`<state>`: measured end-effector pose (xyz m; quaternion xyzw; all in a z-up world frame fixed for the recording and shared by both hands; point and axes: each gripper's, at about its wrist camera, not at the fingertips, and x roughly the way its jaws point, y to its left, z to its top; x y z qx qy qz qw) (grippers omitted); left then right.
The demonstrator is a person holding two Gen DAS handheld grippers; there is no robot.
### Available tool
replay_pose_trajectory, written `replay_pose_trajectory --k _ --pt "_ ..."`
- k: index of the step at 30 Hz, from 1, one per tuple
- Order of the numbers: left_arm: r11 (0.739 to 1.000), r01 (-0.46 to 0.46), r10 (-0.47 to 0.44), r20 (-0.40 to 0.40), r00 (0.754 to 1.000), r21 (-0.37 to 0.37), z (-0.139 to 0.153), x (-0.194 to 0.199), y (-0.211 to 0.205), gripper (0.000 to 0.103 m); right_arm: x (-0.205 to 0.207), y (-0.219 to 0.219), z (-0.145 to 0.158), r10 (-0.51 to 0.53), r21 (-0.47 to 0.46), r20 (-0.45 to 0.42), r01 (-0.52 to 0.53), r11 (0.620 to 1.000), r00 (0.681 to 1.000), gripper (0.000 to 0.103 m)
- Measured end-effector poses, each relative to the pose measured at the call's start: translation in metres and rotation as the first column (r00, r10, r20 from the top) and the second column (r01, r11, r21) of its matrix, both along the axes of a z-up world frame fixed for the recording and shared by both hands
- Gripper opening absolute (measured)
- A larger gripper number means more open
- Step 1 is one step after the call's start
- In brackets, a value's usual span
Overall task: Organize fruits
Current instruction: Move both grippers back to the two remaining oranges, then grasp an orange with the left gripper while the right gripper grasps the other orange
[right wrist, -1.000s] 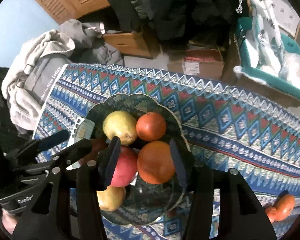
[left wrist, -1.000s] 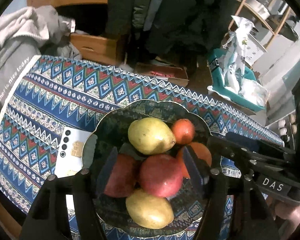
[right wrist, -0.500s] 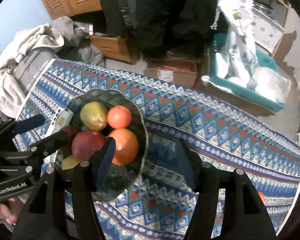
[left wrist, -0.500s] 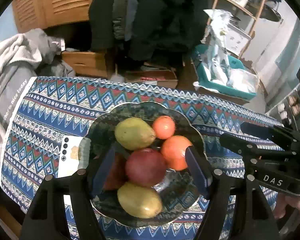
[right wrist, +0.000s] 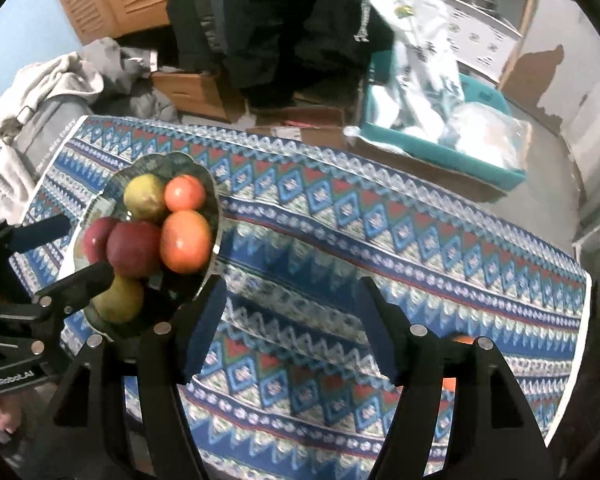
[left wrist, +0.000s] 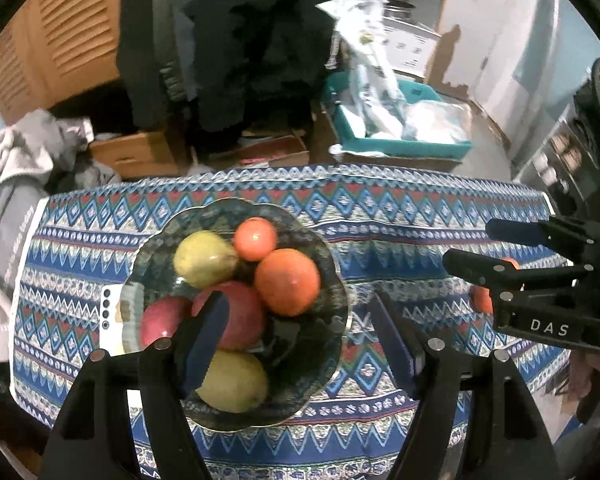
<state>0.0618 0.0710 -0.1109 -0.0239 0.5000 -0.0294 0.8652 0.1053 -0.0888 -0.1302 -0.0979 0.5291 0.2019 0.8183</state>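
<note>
A dark glass bowl (left wrist: 332, 276) on the patterned tablecloth holds two oranges (left wrist: 287, 282), two red apples (left wrist: 236, 314) and two yellow-green pears (left wrist: 202, 258). My left gripper (left wrist: 300, 340) is open and empty above the bowl's right side. My right gripper (right wrist: 290, 326) is open and empty over bare cloth right of the bowl (right wrist: 216, 200); its body shows in the left wrist view (left wrist: 540, 276). A small orange fruit (left wrist: 482, 298) lies on the cloth at the right, partly hidden; it peeks behind my right finger (right wrist: 458, 339).
A white phone (left wrist: 110, 314) lies under the bowl's left edge. Beyond the table's far edge are a teal bin (left wrist: 400, 144) with bags, cardboard boxes (left wrist: 140, 154), hanging dark clothes and a grey garment (left wrist: 12, 184) at the left.
Both grippers have risen and pulled back from the bowl. The right gripper has swung right, off the bowl and over bare cloth. The large orange it framed stays in the bowl.
</note>
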Motion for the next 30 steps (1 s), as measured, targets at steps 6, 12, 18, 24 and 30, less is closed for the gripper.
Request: replay_pose_trajectory --k 6,12,18,24,30 --pt "0.997 0.066 -0.066 0.008 0.998 0.041 0.004 -0.006 -0.031 0.077 -0.014 -0.031 0.003 -0.030 -0.012 0.008 0.030 0.999 1.000 0.068" --pt "0.991 0.117 -0.117 0.007 0.993 0.060 0.007 -0.011 -0.055 0.077 -0.026 -0.061 0.004 -0.055 -0.016 0.010 0.056 0.998 0.998 0.071" --pt "0.983 0.163 -0.163 0.001 0.987 0.090 0.006 -0.014 -0.077 0.077 -0.037 -0.093 0.002 -0.089 -0.019 0.003 0.089 0.996 0.996 0.071" --pt "0.975 0.196 -0.196 -0.012 0.981 0.102 0.001 -0.013 -0.096 0.077 -0.043 -0.127 -0.003 -0.134 -0.014 -0.010 0.134 0.991 0.991 0.071" --pt "0.965 0.238 -0.237 -0.024 0.971 0.114 -0.006 -0.008 -0.118 0.079 -0.041 -0.159 -0.013 -0.196 -0.014 -0.022 0.196 0.981 0.980 0.074"
